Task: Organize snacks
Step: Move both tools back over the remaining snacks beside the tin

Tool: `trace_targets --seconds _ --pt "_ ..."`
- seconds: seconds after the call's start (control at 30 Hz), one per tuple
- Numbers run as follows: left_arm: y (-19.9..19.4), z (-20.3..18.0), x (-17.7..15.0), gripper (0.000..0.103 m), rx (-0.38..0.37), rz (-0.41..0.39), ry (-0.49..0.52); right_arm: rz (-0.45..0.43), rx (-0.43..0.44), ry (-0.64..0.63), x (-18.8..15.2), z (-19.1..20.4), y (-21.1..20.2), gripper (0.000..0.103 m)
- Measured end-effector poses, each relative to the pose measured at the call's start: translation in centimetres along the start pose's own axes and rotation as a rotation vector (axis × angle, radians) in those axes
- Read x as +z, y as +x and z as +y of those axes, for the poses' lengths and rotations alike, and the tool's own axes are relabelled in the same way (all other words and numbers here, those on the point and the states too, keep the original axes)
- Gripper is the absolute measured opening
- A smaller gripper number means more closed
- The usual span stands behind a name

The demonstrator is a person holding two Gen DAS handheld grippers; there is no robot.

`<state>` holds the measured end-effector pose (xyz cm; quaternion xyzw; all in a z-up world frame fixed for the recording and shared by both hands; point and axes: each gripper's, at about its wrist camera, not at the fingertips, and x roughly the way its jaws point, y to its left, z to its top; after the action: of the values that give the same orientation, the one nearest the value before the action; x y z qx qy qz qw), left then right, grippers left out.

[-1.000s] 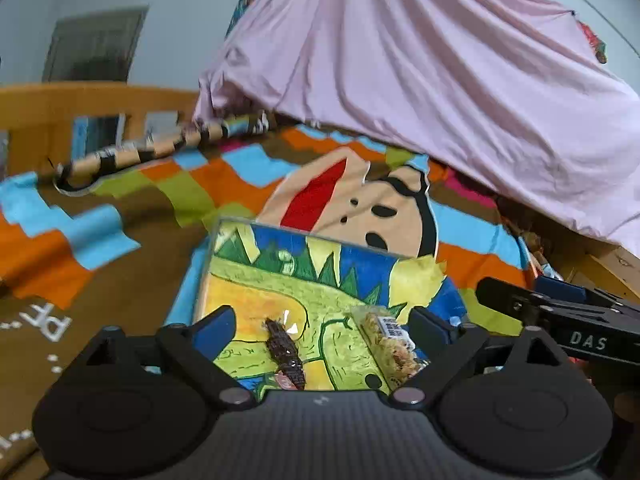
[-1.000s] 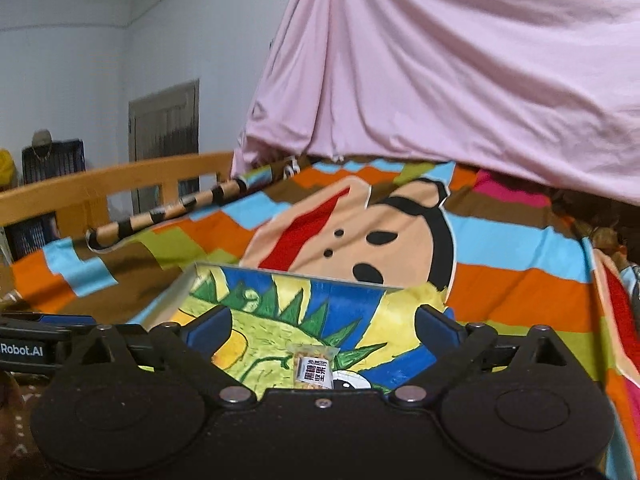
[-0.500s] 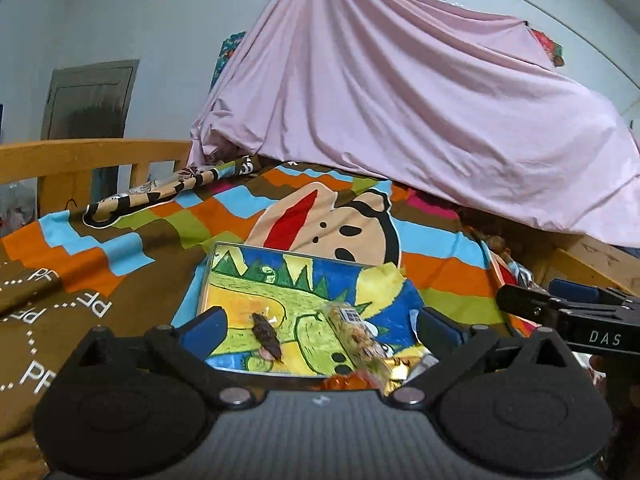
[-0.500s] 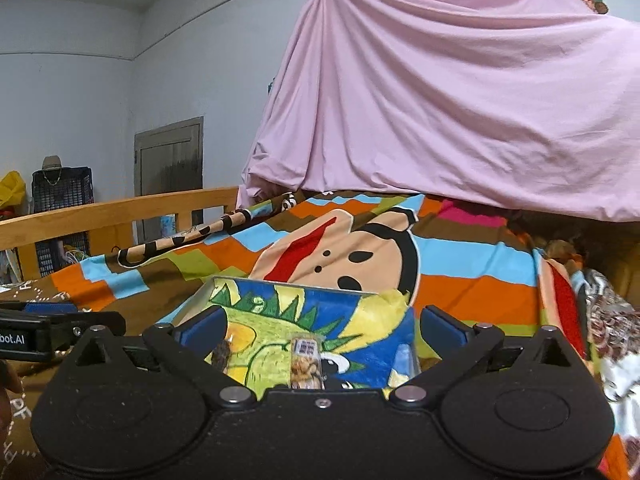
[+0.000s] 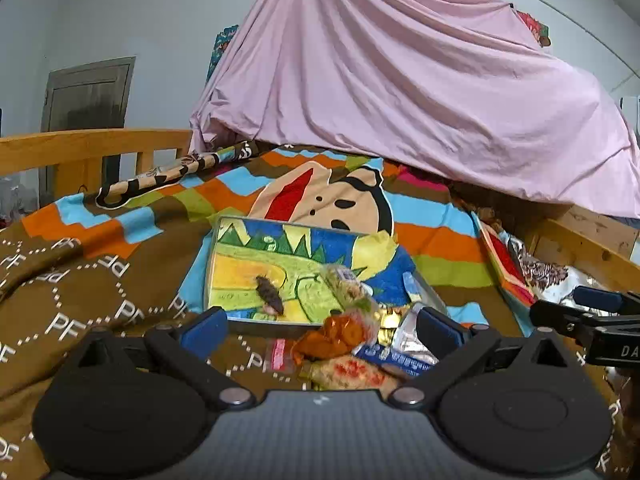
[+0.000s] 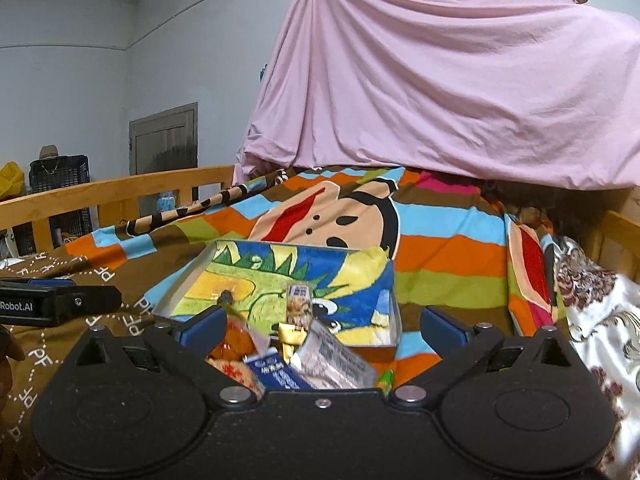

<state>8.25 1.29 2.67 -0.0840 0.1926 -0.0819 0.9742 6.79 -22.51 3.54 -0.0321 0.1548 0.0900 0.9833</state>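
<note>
Tray point(image 5: 211, 258): thin metal-looking rim, dull grey; its lining looks like soft printed cloth, matt. Blanket point(image 5: 100, 264) under the tray: woven or knit cloth, matt, slightly fuzzy. Snack wrappers point(image 5: 352, 344) just in front of the tray: glossy crinkled plastic film, one clear, one silvery foil point(image 6: 336, 354). Dark snack point(image 5: 270, 294) lying in the tray: rough, matt. Pink sheet point(image 5: 400, 100) behind the tray: thin smooth cloth, creased. Bed rail point(image 5: 96, 146) left of the tray: varnished wood, light sheen. Left gripper point(image 5: 318, 326) and right gripper point(image 6: 318, 322): matt black plastic bodies, blue finger pads, shiny metal screws. Floral fabric point(image 6: 600, 312) right of the tray: satiny, shiny.
</note>
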Motion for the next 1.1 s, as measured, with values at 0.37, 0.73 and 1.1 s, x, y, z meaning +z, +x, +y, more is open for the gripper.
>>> trace_targets --seconds 0.37,0.73,1.1 --pt "-1.7 -0.6 -2.7 0.103 0.009 0.038 0.024 0.073 0.000 -0.004 -2.6 -0.1 -2.1 0.102" --pt "-1.6 -1.0 -4.2 0.103 0.009 0.098 0.025 0.155 0.026 -0.004 -4.0 0.3 -1.2 0.102" --pt "-0.5 -1.2 -4.9 0.103 0.017 0.159 0.018 0.213 0.038 0.003 -5.0 0.2 0.0 0.102"
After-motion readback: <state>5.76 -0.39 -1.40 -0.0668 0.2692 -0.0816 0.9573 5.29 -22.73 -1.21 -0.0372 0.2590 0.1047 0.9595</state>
